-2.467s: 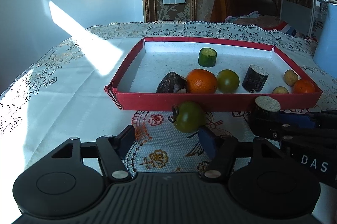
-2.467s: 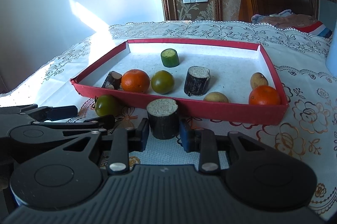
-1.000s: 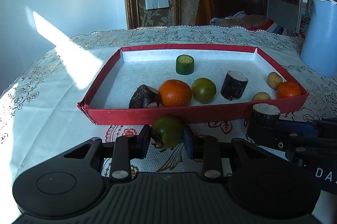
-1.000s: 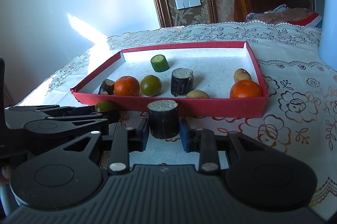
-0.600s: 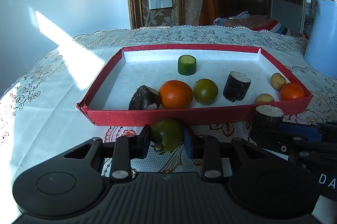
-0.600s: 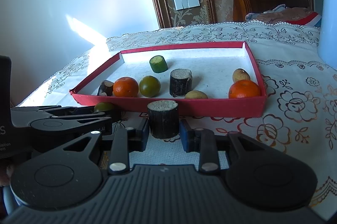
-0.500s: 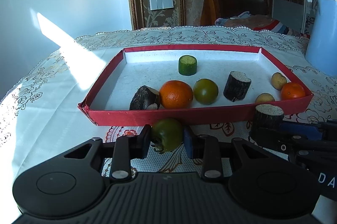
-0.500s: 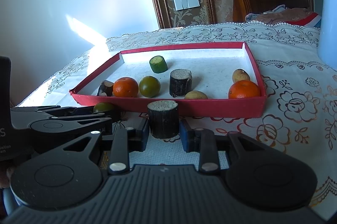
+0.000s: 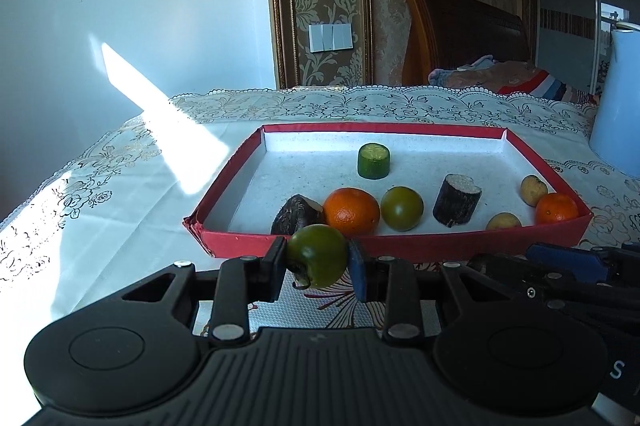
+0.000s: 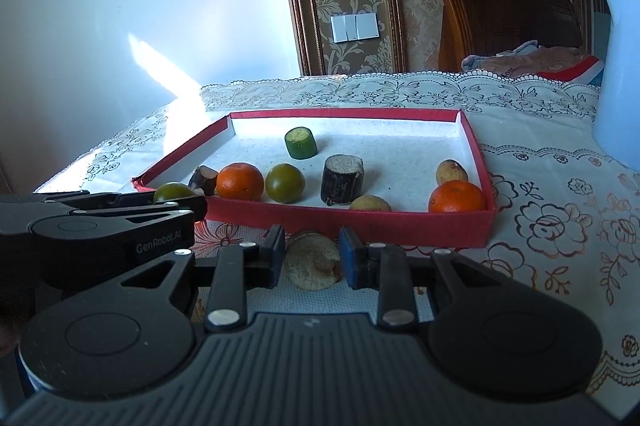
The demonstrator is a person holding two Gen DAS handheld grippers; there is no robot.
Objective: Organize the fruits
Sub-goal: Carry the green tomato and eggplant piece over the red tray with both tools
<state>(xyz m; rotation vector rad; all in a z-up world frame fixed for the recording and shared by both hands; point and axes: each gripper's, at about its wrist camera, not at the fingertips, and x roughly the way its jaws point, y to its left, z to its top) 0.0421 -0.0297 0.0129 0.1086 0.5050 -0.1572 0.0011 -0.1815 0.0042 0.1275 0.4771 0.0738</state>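
Note:
My left gripper [image 9: 317, 262] is shut on a green tomato [image 9: 318, 254] and holds it lifted in front of the near wall of the red tray [image 9: 400, 246]. My right gripper [image 10: 313, 258] is shut on a dark sugarcane piece [image 10: 313, 262], whose pale cut end faces the camera. The tray [image 10: 360, 220] holds two oranges [image 10: 240, 181], a green tomato [image 10: 285, 182], a sugarcane piece [image 10: 342, 179], a green cucumber piece [image 10: 301, 142], a dark piece [image 10: 204, 179] and two small yellow fruits [image 10: 451, 171].
A white jug [image 10: 620, 73] stands at the right on the lace tablecloth [image 10: 560, 209]. A wooden headboard [image 9: 460, 33] and bedding lie behind the table. The left gripper's body [image 10: 100, 226] sits close on the left in the right wrist view.
Both grippers have risen. The green tomato is lifted off the cloth to the tray wall's height. The sugarcane piece in my right gripper has tilted, so its cut end faces the camera.

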